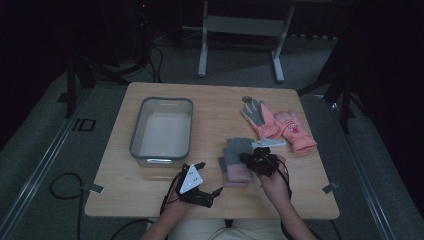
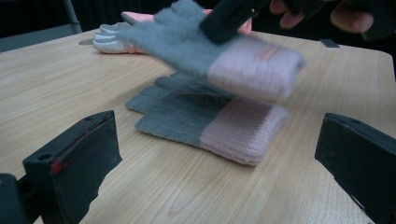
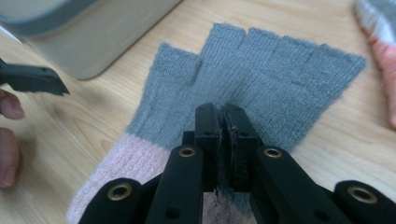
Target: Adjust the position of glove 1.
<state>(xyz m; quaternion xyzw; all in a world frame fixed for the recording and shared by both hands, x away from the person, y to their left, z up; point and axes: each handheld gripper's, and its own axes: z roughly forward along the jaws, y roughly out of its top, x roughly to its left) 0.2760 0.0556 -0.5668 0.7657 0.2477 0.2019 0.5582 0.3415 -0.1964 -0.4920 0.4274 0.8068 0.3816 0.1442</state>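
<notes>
Your right gripper (image 3: 223, 122) pinches a grey-and-pink fingerless glove (image 3: 261, 74), lifted above its twin (image 2: 205, 121). Your left gripper (image 2: 219, 154) sits spread, near the twin.

You sit in dim lab-like recording room: pale wooden square table (image 1: 150, 192) on grey carpet (image 1: 45, 150), black cables (image 1: 62, 187) trailing, grey metal stand legs (image 1: 202, 55) behind, dark surroundings.
</notes>
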